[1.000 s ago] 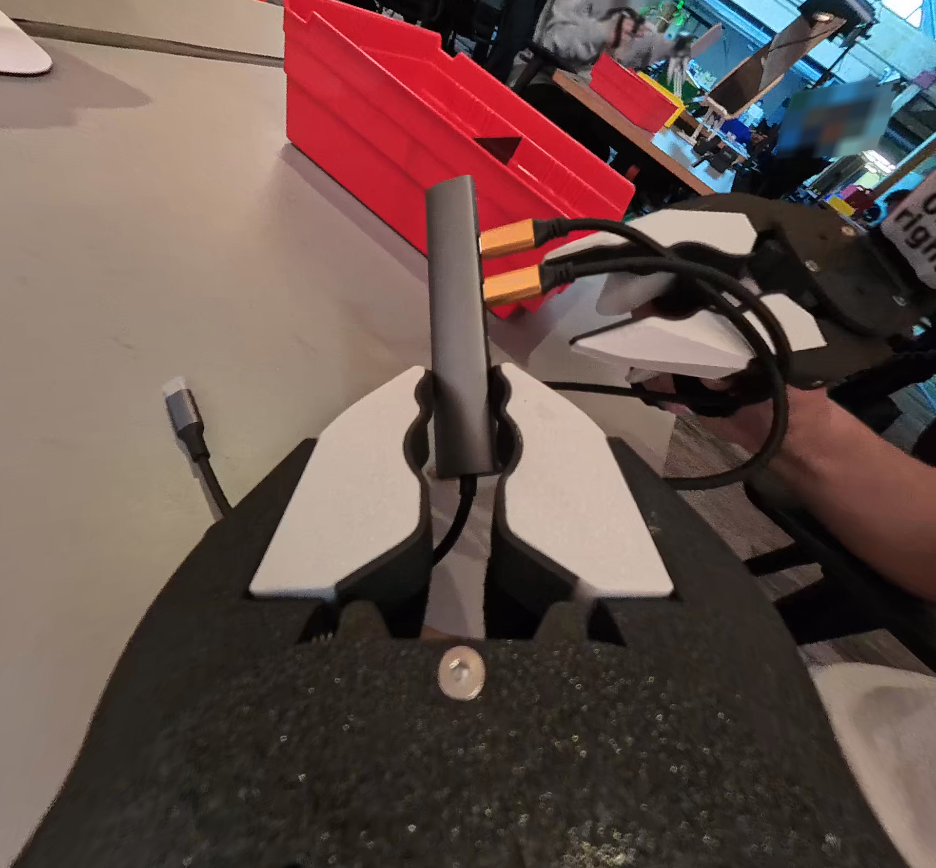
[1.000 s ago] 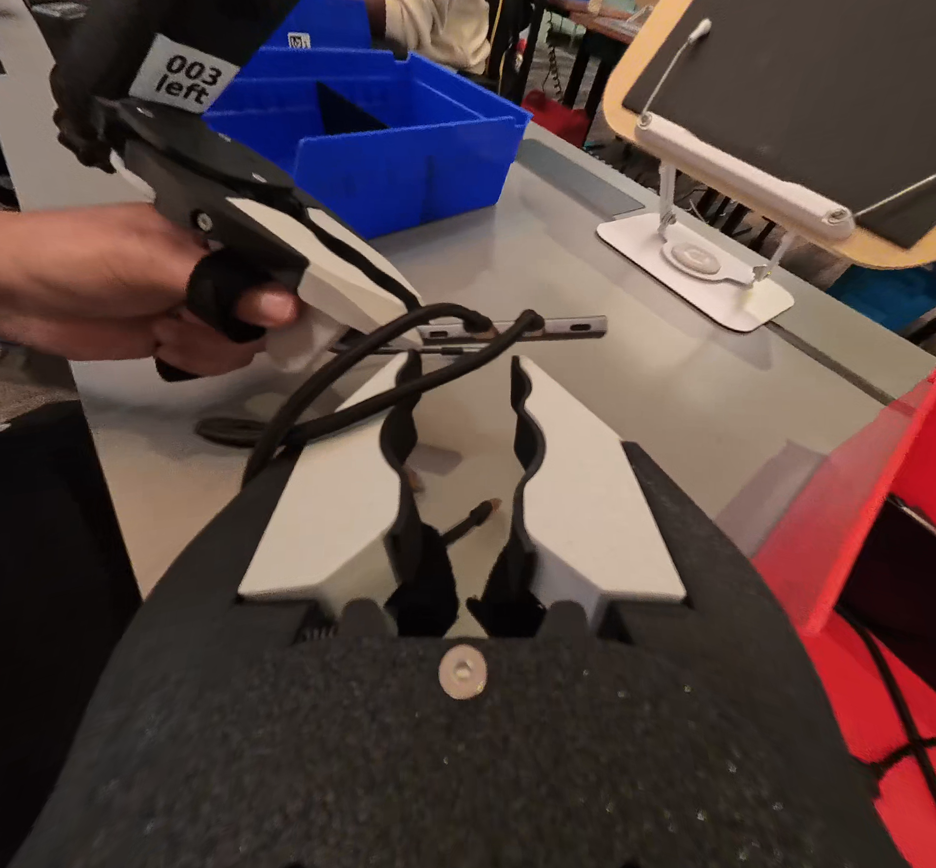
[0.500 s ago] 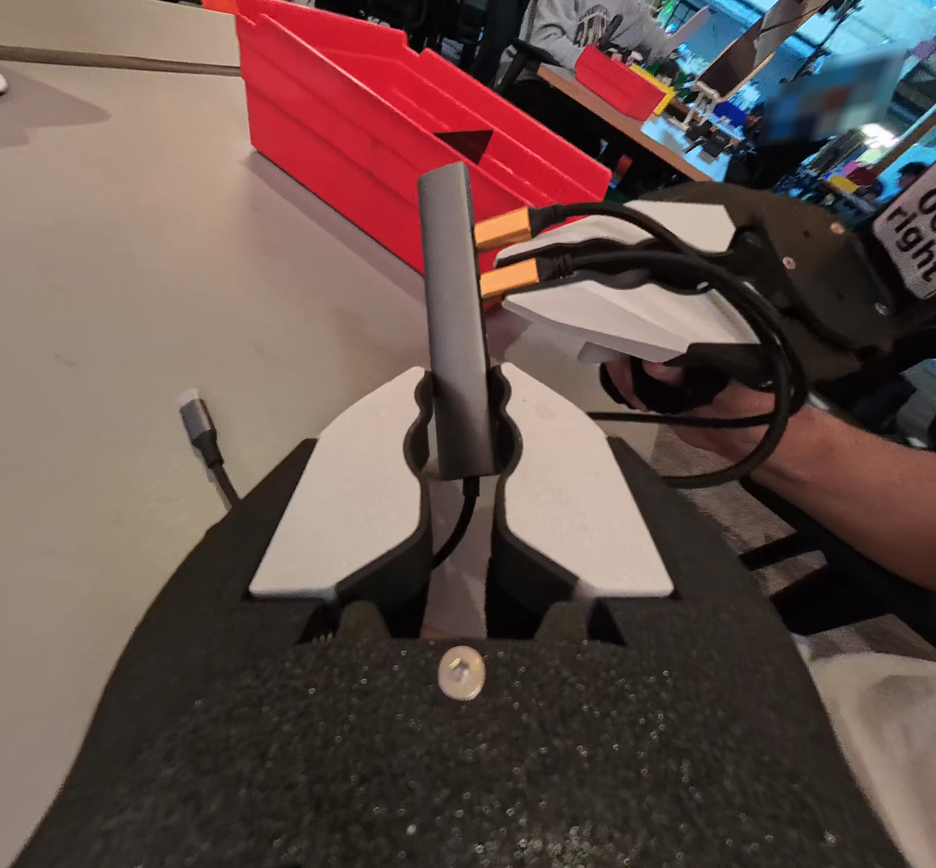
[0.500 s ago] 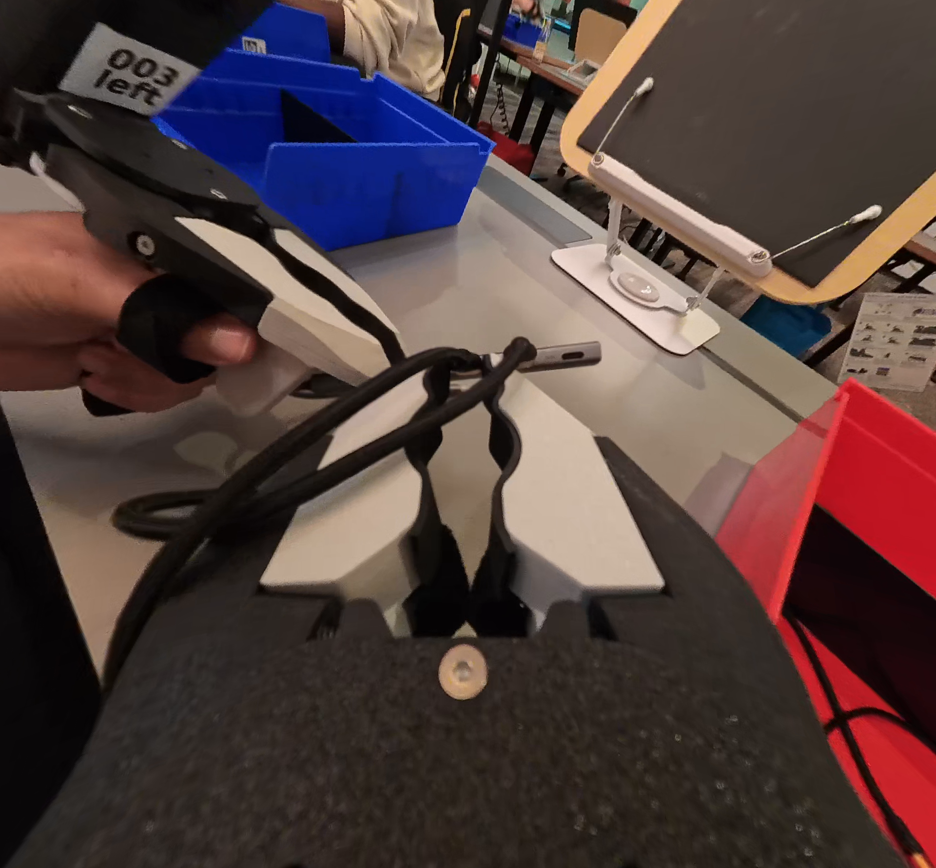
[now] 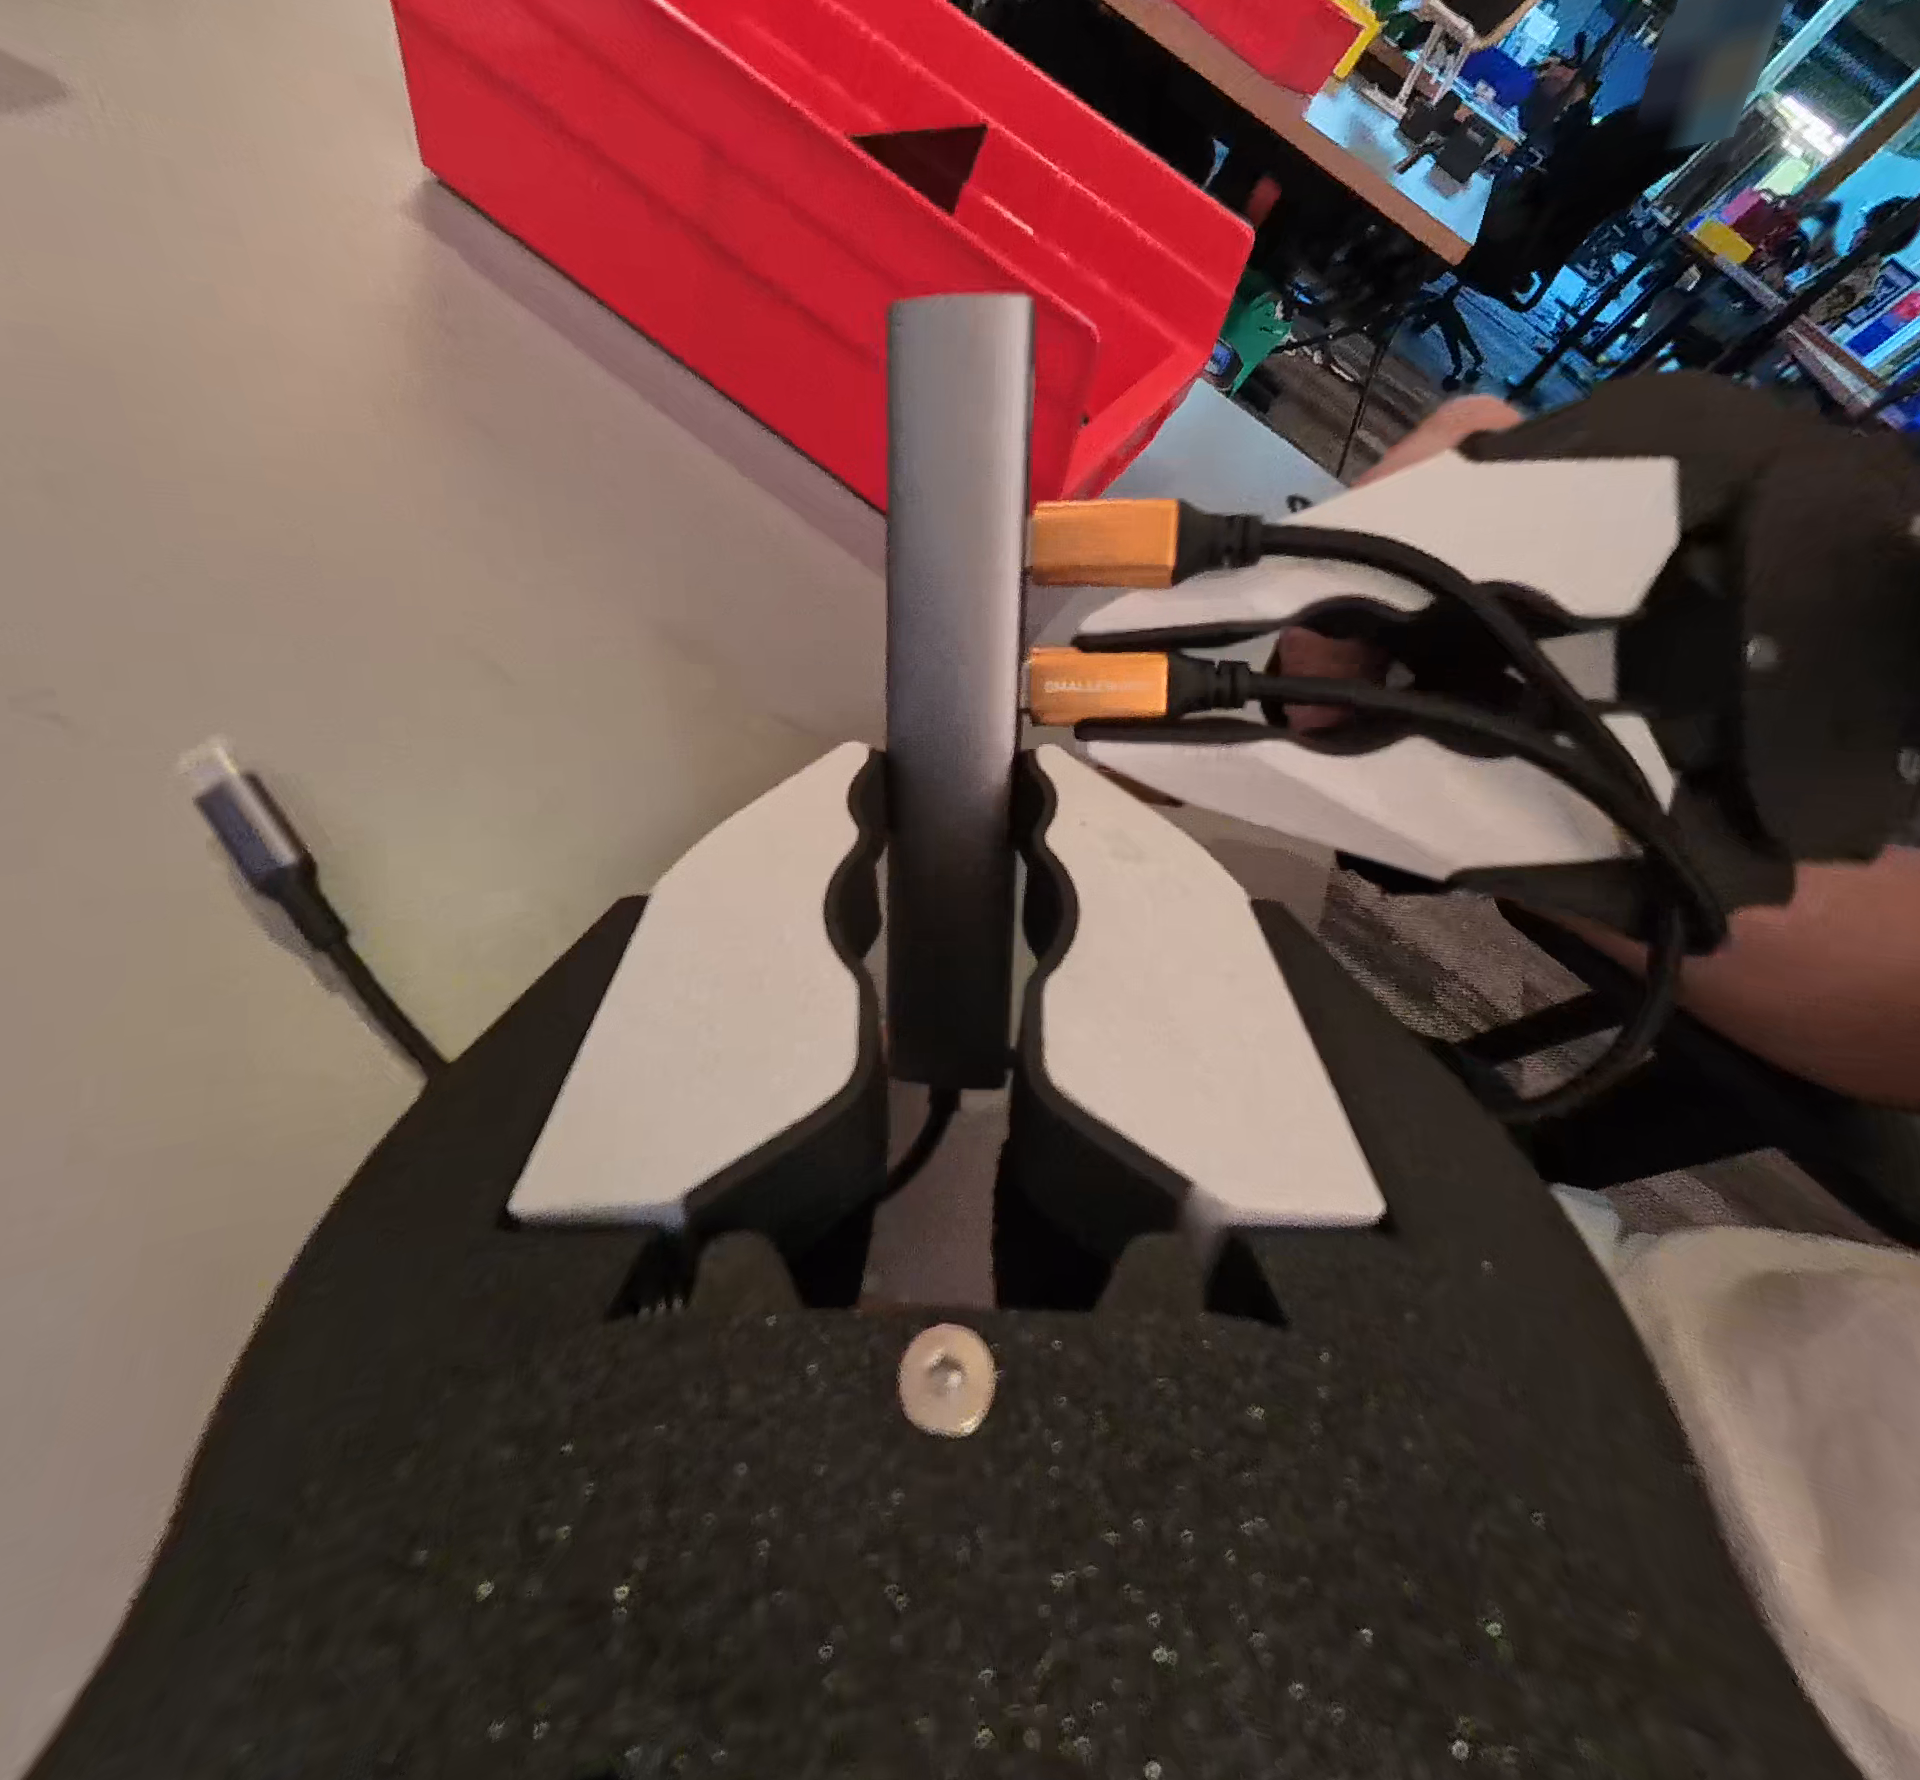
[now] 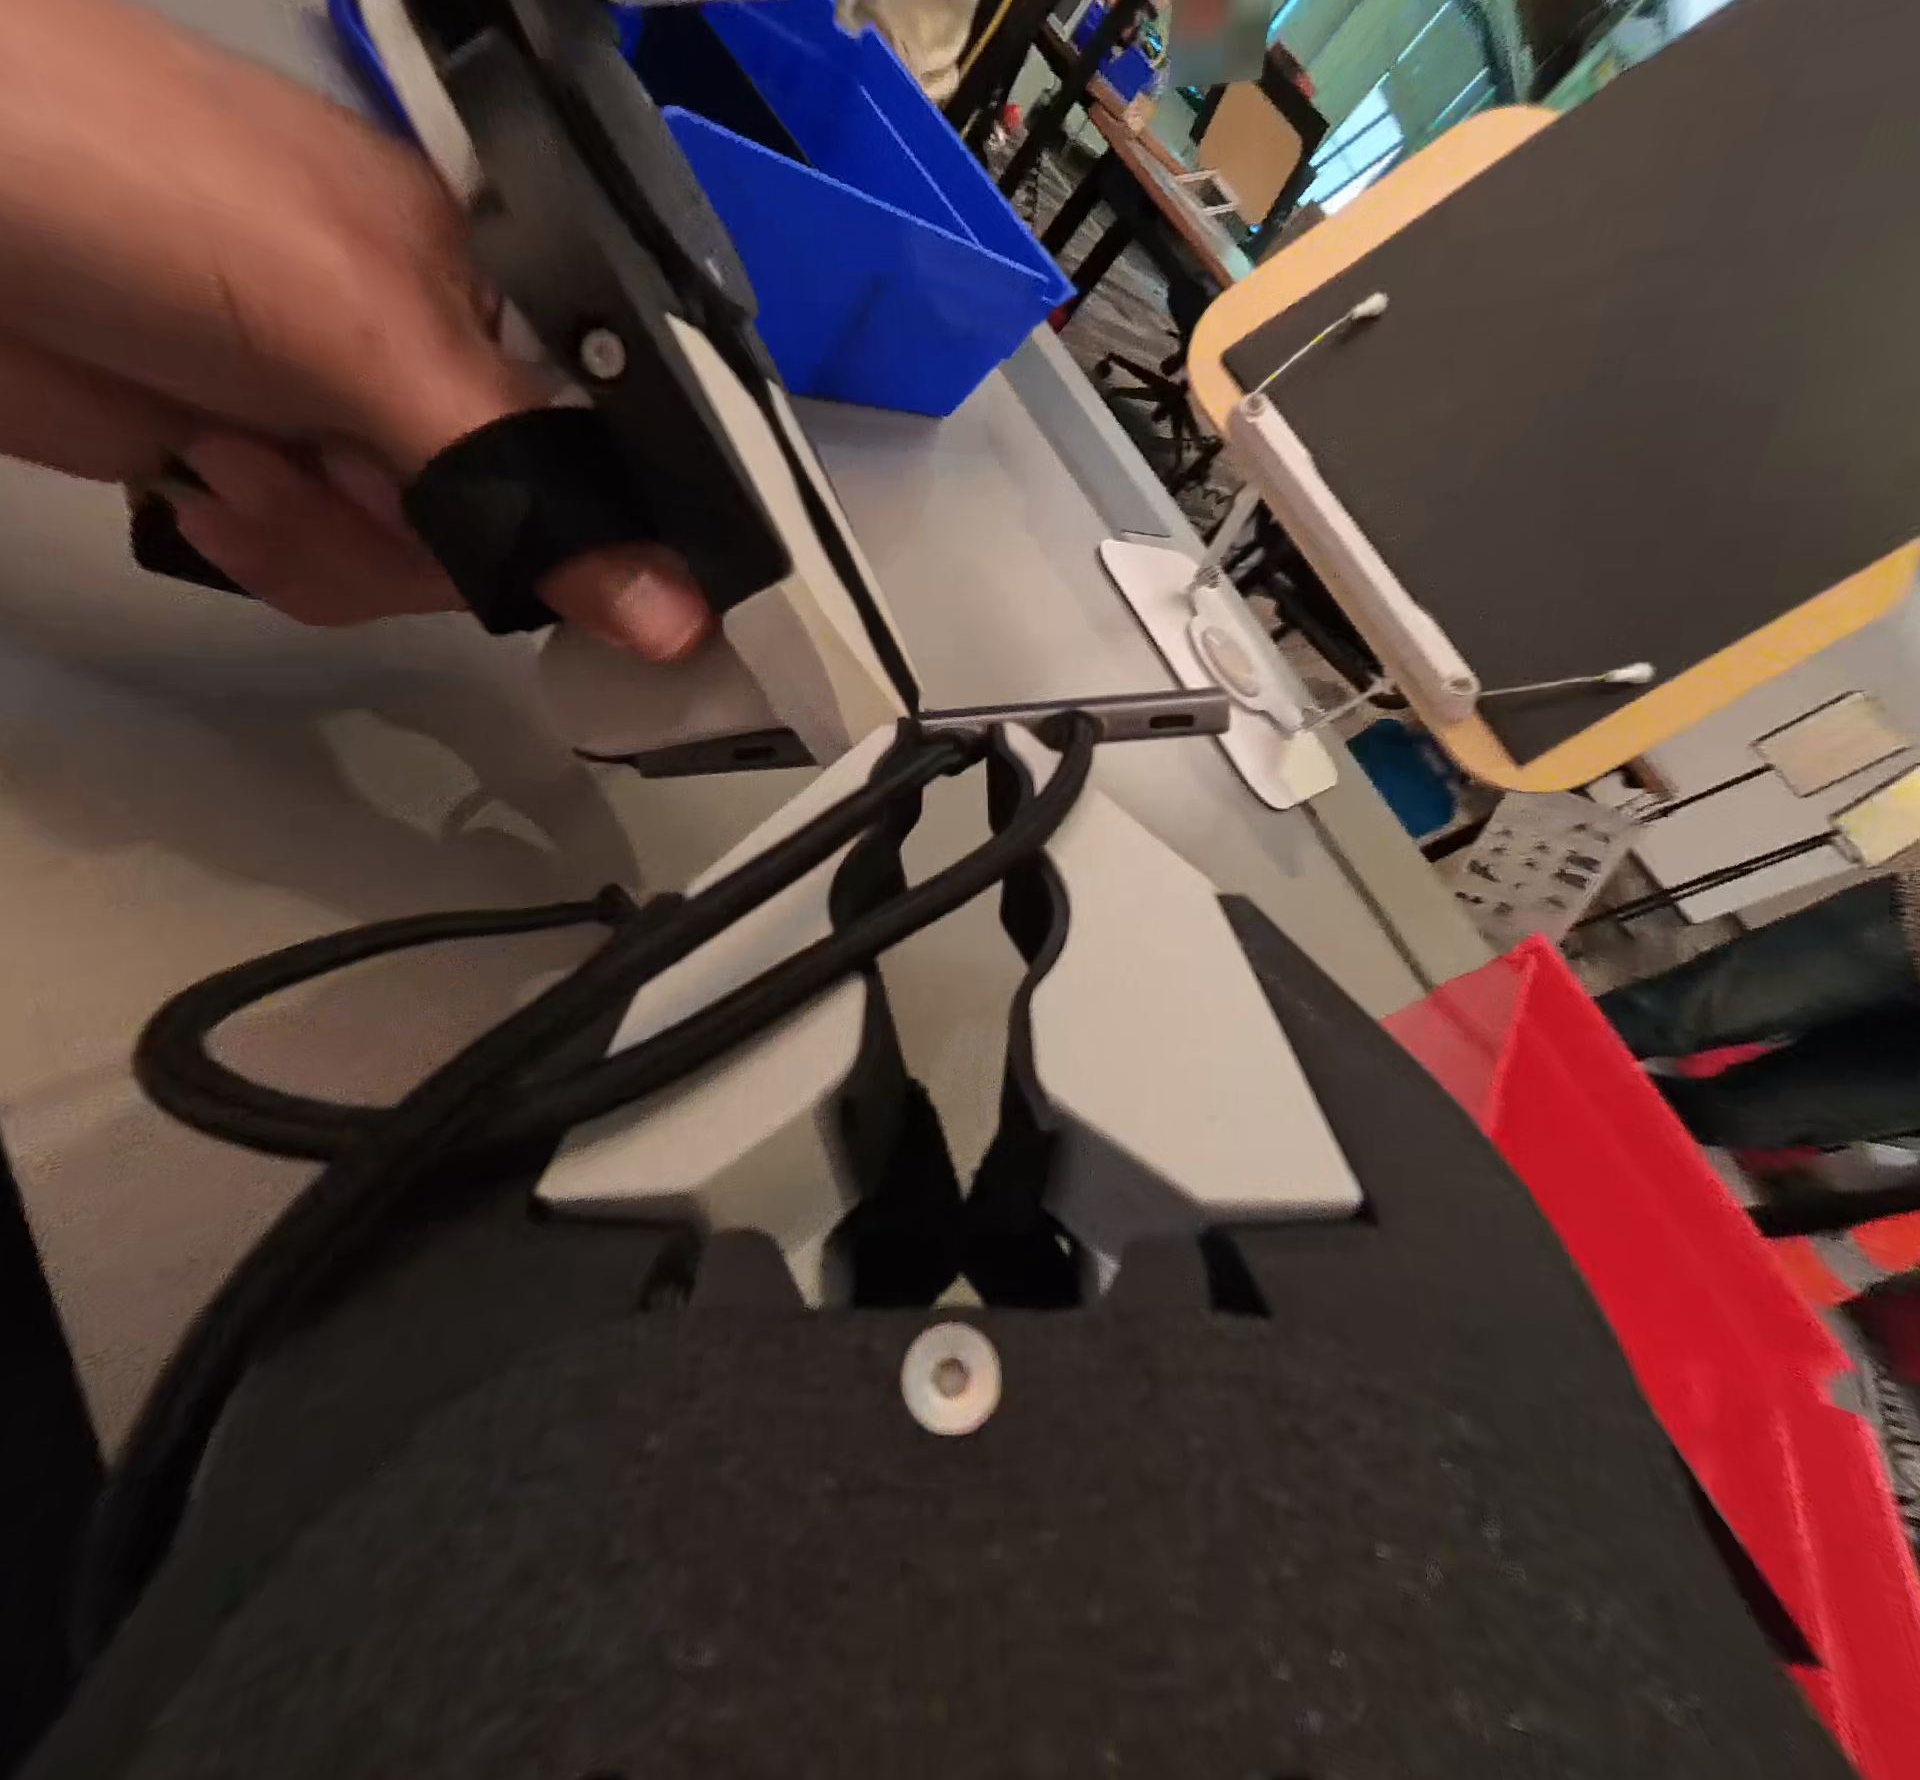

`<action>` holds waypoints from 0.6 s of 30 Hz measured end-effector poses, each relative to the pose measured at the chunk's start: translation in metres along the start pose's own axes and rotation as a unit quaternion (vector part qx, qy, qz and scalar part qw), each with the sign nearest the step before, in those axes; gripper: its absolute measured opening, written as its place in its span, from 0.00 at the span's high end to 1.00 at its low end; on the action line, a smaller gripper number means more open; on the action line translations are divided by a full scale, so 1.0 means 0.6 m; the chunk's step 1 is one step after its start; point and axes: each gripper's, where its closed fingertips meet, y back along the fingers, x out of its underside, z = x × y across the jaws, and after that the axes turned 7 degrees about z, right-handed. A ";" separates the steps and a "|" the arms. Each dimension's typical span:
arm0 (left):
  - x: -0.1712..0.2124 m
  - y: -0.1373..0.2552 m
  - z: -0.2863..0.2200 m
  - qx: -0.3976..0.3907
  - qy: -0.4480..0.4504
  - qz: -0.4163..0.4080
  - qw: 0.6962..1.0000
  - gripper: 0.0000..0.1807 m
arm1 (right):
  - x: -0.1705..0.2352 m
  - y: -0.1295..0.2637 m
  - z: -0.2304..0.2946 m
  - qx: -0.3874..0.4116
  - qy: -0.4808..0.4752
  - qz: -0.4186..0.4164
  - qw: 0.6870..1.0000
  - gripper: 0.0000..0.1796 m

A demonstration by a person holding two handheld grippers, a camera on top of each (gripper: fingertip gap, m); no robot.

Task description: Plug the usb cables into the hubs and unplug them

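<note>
My left gripper (image 5: 951, 764) is shut on a slim grey USB hub (image 5: 956, 535) and holds it upright above the table. Two black cables (image 6: 416, 1055) end in orange plugs, an upper plug (image 5: 1107, 541) and a lower plug (image 5: 1101, 686), both seated in the hub's right side. My right gripper (image 6: 961, 743) comes in from the right (image 5: 1081, 686), its fingers closed above and below the lower plug. In the right wrist view the hub (image 6: 1143, 717) lies crosswise just past my fingertips. There the left gripper (image 6: 883, 691) is held by a hand.
The hub's own cable ends in a grey connector (image 5: 244, 826) lying on the beige table (image 5: 312, 483). A red bin (image 5: 727, 172) stands behind the hub. A blue bin (image 6: 862, 276) and a dark board on a white stand (image 6: 1610, 380) are at the far side.
My right gripper has moved in to the hub and its fingers have narrowed from wide open to closed around the lower plug. The left gripper keeps hold of the hub and has shifted slightly.
</note>
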 end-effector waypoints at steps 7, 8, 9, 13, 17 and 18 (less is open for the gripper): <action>-0.012 0.007 -0.004 -0.010 0.008 -0.013 1.000 0.87 | -0.006 0.009 -0.008 0.007 -0.014 -0.011 1.000 0.94; -0.019 0.012 -0.006 -0.014 0.011 -0.026 0.999 0.87 | -0.013 0.011 -0.012 0.011 -0.013 -0.020 1.000 0.94; -0.026 0.018 -0.009 -0.024 0.002 -0.040 0.999 0.87 | -0.021 0.015 -0.016 0.012 -0.015 -0.028 0.999 0.94; -0.027 0.017 -0.013 -0.013 0.013 -0.030 0.999 0.87 | -0.018 0.018 -0.017 0.022 -0.010 -0.021 0.999 0.94; -0.029 0.017 -0.016 -0.023 0.001 -0.032 0.999 0.87 | -0.019 0.022 -0.019 0.036 0.002 -0.020 0.999 0.94; -0.029 0.016 -0.015 -0.018 0.009 -0.032 0.999 0.87 | -0.018 0.021 -0.019 0.038 0.004 -0.019 0.999 0.95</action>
